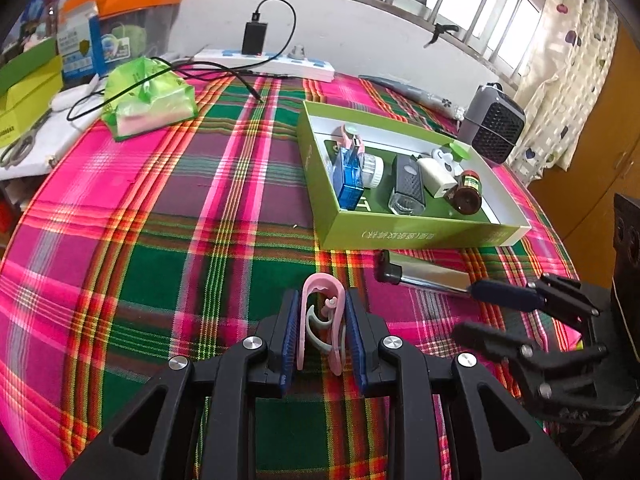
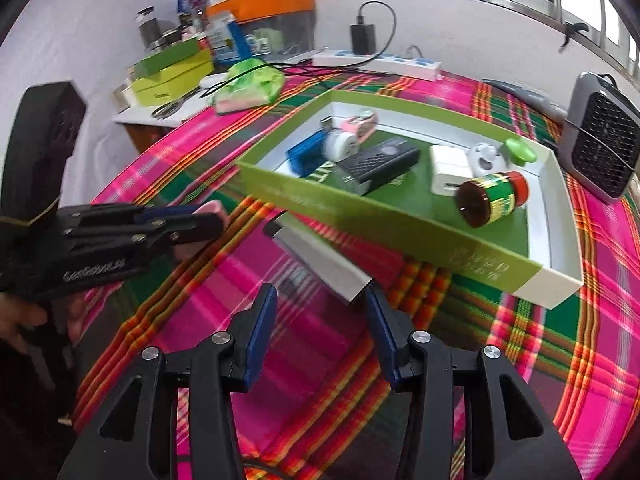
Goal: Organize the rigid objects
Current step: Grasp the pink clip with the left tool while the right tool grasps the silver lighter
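My left gripper (image 1: 322,300) is shut on a pink plastic clip (image 1: 320,312), which stands upright between the blue pads above the plaid cloth. The right wrist view shows that gripper (image 2: 192,224) from the side, with the clip (image 2: 212,206) poking out. A silver metal bar (image 1: 424,276) with a black end cap lies in front of the green box (image 1: 400,236). My right gripper (image 2: 320,300) is open, and the bar's near end (image 2: 348,284) sits between its fingers, close to the right one. In the box (image 2: 360,220) lie a blue case (image 1: 348,176), a black device (image 1: 406,188), a white adapter (image 1: 436,176) and a brown bottle (image 2: 488,196).
A grey heater (image 1: 494,128) stands behind the box at the right. At the back lie a white power strip (image 1: 272,62) with a black charger and a green plastic bag (image 1: 148,96). Scissors (image 1: 20,148) and boxes sit on a side shelf at the left. A hand (image 2: 24,320) holds the left gripper.
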Tool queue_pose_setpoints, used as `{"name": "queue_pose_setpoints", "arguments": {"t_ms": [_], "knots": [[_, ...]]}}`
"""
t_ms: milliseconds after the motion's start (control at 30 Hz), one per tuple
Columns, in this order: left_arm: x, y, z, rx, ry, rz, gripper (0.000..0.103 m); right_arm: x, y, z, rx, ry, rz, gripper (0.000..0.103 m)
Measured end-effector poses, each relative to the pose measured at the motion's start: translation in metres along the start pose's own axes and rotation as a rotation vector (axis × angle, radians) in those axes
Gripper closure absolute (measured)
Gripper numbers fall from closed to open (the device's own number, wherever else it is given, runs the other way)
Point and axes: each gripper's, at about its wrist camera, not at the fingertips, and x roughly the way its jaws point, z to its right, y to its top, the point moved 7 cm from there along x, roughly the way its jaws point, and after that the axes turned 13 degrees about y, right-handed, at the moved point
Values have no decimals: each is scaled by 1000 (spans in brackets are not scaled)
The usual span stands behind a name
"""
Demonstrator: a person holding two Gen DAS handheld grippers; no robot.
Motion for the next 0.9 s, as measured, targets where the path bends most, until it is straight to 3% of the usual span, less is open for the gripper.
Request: {"name": "queue_pose_setpoints", "arguments": {"t_ms": [100, 267, 400, 567, 900], "knots": [[0, 0, 0, 1, 0, 0, 81, -2, 0, -10, -31, 28, -5, 56], [0, 0, 0, 1, 0, 0, 81, -3, 13, -1, -50, -53, 19, 56], [0, 0, 1, 0, -1, 0, 81, 7, 23, 10, -49, -55, 14, 56], [1, 0, 1, 0, -1, 0, 80, 16, 24, 11, -38, 24, -9, 56], [1, 0, 1, 2, 1, 1, 80, 22, 9, -15, -129, 66, -78, 56]]}}
